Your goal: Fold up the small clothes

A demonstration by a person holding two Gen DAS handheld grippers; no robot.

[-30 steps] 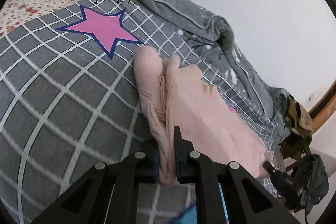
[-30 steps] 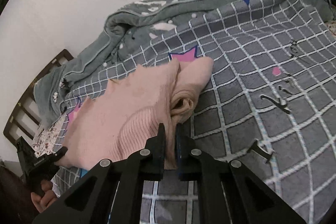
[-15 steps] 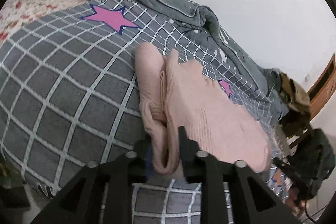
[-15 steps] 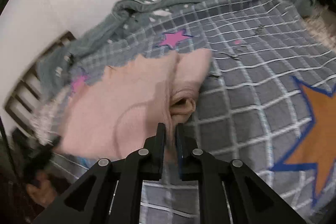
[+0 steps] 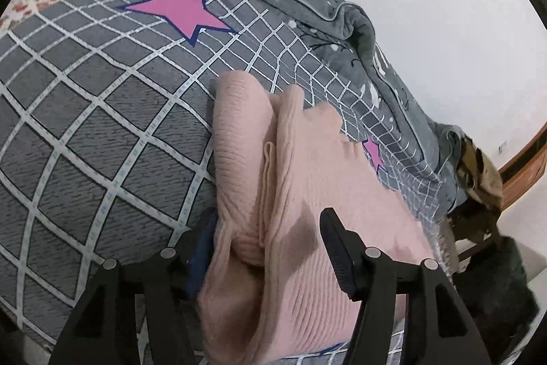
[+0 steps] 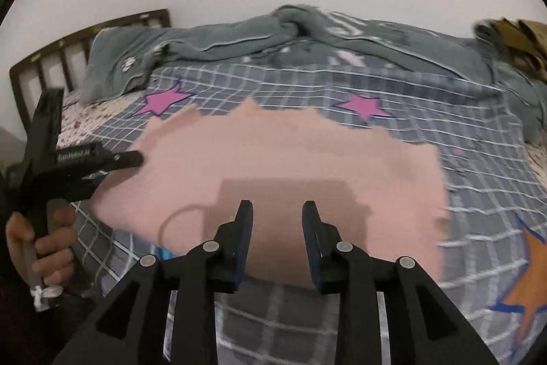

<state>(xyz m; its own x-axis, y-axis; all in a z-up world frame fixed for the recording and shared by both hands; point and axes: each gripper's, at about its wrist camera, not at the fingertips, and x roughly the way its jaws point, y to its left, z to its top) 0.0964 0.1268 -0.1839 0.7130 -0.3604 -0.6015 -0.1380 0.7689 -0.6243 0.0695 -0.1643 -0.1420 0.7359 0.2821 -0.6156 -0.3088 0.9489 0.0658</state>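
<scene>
A pink knitted garment [image 5: 307,194] lies folded on the grey checked bedspread [image 5: 85,132], its rolled sleeve along the left edge. My left gripper [image 5: 270,238] straddles the garment's near edge. Its jaws are opening, with the cloth lying loose between them and the right finger clear of it. In the right wrist view the garment [image 6: 290,156] is a blurred flat pink shape. My right gripper [image 6: 277,224] hovers at its front edge with its jaws opening and nothing pressed between them. A hand [image 6: 41,238] holds the left gripper [image 6: 135,159] at the garment's left corner.
A grey-green quilt [image 6: 307,40] is bunched along the white wall. A dark wooden headboard [image 6: 68,47] and a floral sheet [image 6: 89,118] are at the left. A camouflage cloth [image 5: 482,180] and a dark bag [image 5: 492,293] sit past the bed's right end.
Both grippers were shut on the garment's folded edge and have opened off it. The right one swung sideways and rolled level, now facing the garment's long side. The left shifted slightly.
</scene>
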